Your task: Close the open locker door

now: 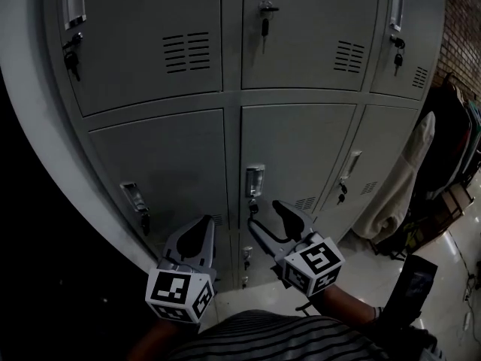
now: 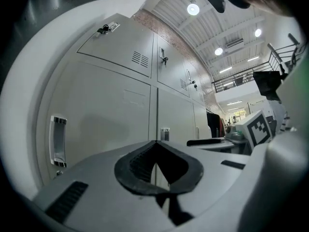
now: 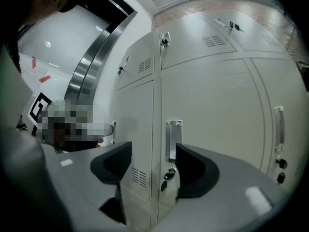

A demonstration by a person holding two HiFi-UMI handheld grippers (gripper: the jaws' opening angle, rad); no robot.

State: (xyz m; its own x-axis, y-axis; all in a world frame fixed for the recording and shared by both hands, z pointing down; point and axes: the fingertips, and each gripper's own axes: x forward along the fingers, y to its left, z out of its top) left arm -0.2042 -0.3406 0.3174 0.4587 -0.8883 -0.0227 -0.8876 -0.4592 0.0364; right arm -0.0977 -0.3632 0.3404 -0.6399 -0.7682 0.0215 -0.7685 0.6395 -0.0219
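Grey lockers fill the head view, and every door I can see lies flush with its frame. The middle lower door carries a metal handle with a key below it. My right gripper is just in front of that handle, open, with nothing between its fingers. In the right gripper view the handle and key show through the gap of the right gripper. My left gripper is beside it at the left, shut and empty; in its own view the left gripper has its tips touching.
Dark garments and a pale cloth hang to the right of the lockers, under a brick wall. A light glossy floor lies at the lower right. A curved grey wall edge borders the lockers on the left.
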